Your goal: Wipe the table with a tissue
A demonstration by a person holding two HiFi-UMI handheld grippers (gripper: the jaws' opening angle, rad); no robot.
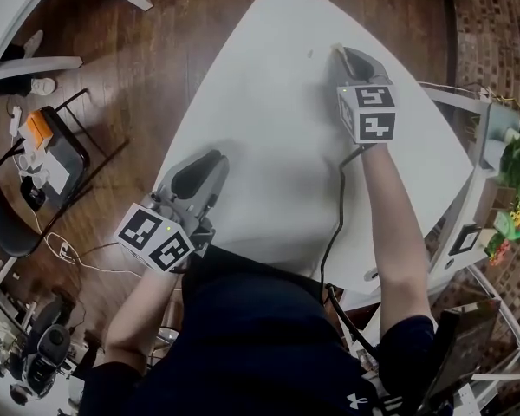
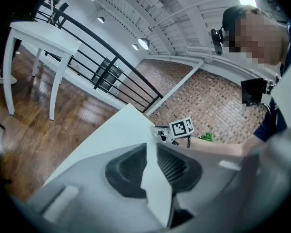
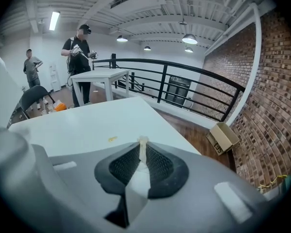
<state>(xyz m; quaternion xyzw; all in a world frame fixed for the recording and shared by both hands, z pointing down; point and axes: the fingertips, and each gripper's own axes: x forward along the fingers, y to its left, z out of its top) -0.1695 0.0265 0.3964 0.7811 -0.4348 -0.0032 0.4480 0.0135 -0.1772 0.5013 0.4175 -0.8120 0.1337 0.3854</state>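
Nearest the person, the left gripper [image 1: 210, 165] hangs over the near left edge of the table [image 1: 277, 146]; its jaws are pressed together at the tips and hold nothing, with only white tabletop showing through the wedge behind the pads [image 2: 172, 166]. Farther out and to the right, the right gripper [image 1: 348, 57] reaches well across the table; its jaws are pinched on the tissue [image 3: 143, 147], a small white twist that runs lengthwise along the jaws and pokes out just past their tips; in the head view only a pale nub [image 1: 336, 48] shows at the tip, at or just above the surface, and contact cannot be told. Just beyond lies a small yellowish crumb [image 3: 112, 139], ahead of the right gripper and a little to its left; the head view shows it as a faint speck [image 1: 310, 55] near the tip. The right hand is far the nearer; the wipe likely needs a short push forward and leftward with the tissue end pressed down. Beyond the table stand a second white table [image 3: 99, 75], a black railing [image 3: 184, 76] and a brick wall [image 3: 271, 106].
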